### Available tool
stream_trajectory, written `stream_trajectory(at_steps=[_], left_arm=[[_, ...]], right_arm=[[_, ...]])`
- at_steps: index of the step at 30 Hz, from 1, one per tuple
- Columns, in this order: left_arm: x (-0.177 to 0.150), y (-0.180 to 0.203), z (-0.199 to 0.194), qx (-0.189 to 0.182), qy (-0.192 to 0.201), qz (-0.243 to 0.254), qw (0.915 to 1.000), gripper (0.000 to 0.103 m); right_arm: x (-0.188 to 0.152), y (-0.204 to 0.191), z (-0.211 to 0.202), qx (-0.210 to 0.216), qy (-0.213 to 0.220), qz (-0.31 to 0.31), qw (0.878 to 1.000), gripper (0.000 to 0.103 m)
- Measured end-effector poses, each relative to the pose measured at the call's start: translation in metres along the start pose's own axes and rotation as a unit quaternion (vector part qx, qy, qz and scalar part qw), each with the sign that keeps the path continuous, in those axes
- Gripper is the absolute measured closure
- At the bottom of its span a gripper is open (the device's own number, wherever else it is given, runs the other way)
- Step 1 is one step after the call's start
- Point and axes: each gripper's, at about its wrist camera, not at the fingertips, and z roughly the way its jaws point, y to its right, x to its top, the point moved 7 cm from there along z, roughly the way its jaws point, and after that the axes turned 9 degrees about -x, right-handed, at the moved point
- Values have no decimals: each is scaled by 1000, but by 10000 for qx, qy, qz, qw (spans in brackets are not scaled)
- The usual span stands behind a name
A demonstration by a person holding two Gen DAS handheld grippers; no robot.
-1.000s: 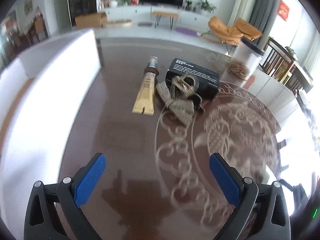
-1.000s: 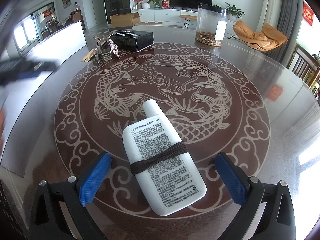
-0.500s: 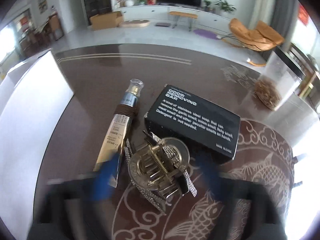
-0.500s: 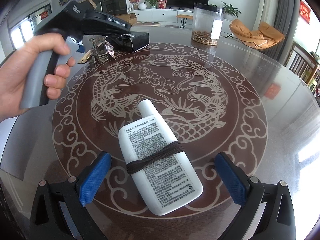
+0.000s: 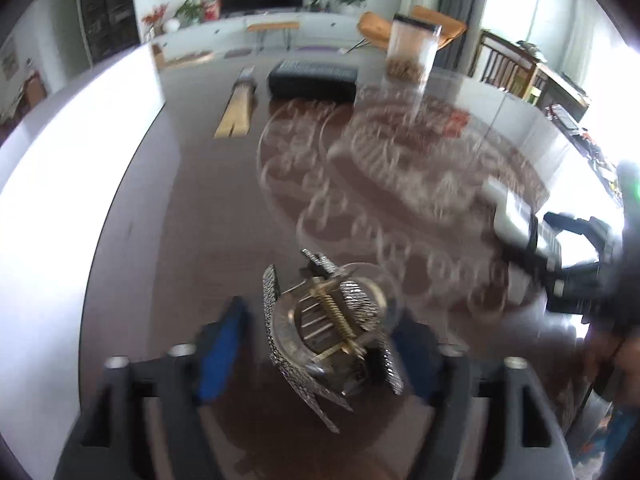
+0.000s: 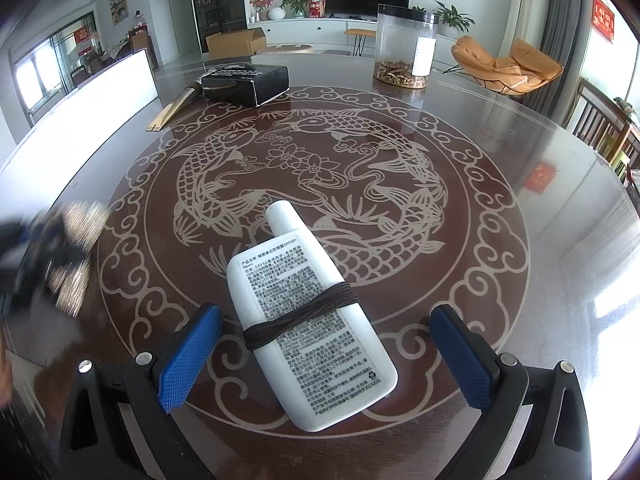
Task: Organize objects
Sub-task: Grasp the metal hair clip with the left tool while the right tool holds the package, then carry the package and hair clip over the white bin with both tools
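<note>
Now, all places given relative to the black box:

Left gripper [image 5: 320, 344]: its blue pads [image 5: 222, 344] sat on either side of a glittery hair clip [image 5: 330, 330], jaws narrowed around it; blur made it impossible to tell for sure whether the pads pressed on the clip, though the clip appeared pinched and raised off the table.

Hair clip: seen sharp in the left wrist view with a gold spring across its middle; well apart from the black box [image 5: 313, 80], on the near side of the table [image 5: 192, 200]. In the right wrist view it was only a sparkling smear [image 6: 74, 248] at the left edge, far nearer the camera than the box.

Right gripper [image 6: 324, 360]: jaws spread wide, blue pads [image 6: 188, 356] standing clear on both sides of a white bottle [image 6: 308, 332], touching nothing.

White bottle: lay flat on the table's fish pattern [image 6: 304, 168], cap pointing toward the box, a dark cord wound around its middle; well apart from the box, on the near side.

Black box [image 6: 246, 82]: rested at the far edge of the pattern.

Gold tube [image 6: 174, 108]: lay just beside the box on its left, its dark end close to the box corner.

Clear jar [image 6: 404, 50]: stood upright well to the right of the box, brown bits at its bottom.

White board [image 6: 80, 120]: stretched along the table edge to the left of the box.
</note>
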Motion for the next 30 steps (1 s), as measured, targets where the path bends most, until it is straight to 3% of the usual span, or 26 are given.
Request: stream_trajectory(at_steps=[3,5,8,13,30], left_arm=[[-7,-4,2,340,96,-25,9994,20],[-5,-5,4,377,103,-60,9992,18],[-22,-16,-5,513,147,-286,9982,2],[-34,-28,-14,634,168,-493,9966,0],[-33,-27,-14,620,129,-453,9970,0]], right_arm=[[0,0,0,10,6,-18,10000,0],[0,0,0,9,6,-17,10000,0],[0,0,0,11,6,-17,10000,0],[0,0,0,12,6,-21,10000,0],[1,-1,0,27,-16,-38,10000,0]])
